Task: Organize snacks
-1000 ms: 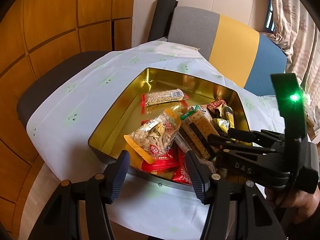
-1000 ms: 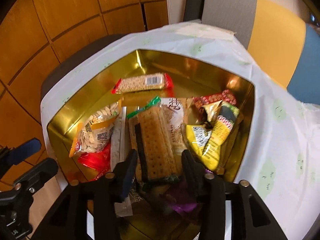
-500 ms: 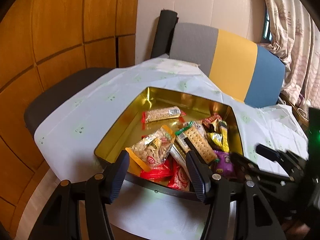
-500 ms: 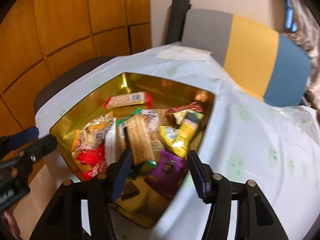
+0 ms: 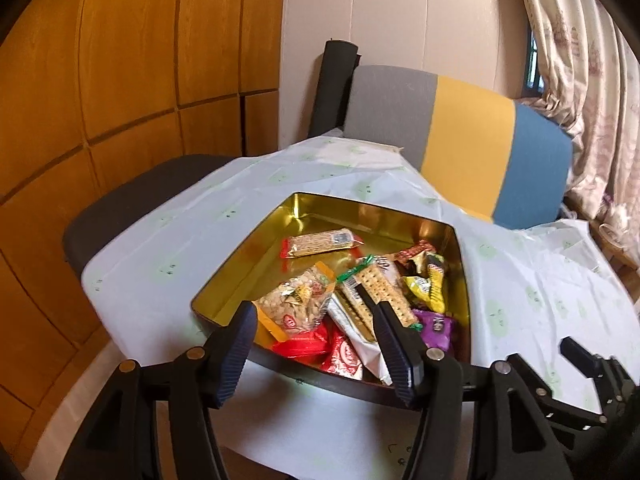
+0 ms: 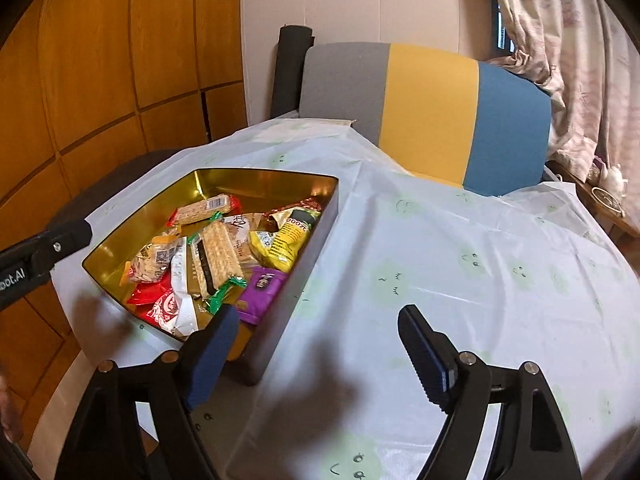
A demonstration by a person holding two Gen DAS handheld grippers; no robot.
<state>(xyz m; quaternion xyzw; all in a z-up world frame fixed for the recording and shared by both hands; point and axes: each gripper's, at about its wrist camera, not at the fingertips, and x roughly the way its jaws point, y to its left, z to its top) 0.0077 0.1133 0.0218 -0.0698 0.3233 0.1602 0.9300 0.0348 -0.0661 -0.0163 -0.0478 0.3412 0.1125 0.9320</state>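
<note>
A gold tin (image 5: 248, 248) on the clothed table holds several snacks. Among them are a cracker pack (image 5: 380, 292), a peanut bag (image 5: 296, 304), a cereal bar (image 5: 320, 242), yellow packets (image 5: 428, 288), a purple packet (image 5: 436, 328) and red packets (image 5: 340, 356). My left gripper (image 5: 314, 320) hovers before the tin's near edge, its jaws opening with nothing pressed between them. My right gripper (image 6: 318, 316) hangs over the cloth by the tin's (image 6: 316, 248) right wall, jaws opening wide and empty. The cracker pack (image 6: 220, 252) lies loose in the tin.
A white tablecloth (image 6: 460, 260) with green faces spreads to the right of the tin. Behind the table stands a chair back (image 5: 468, 148) in grey, yellow and blue, with a dark seat (image 5: 132, 196) at the left. A curtain (image 5: 580, 80) hangs at the right.
My right gripper released the cracker pack, opened wide and swung back to the right, out over the cloth. My left gripper drew back and up from the tin, opening slightly wider.
</note>
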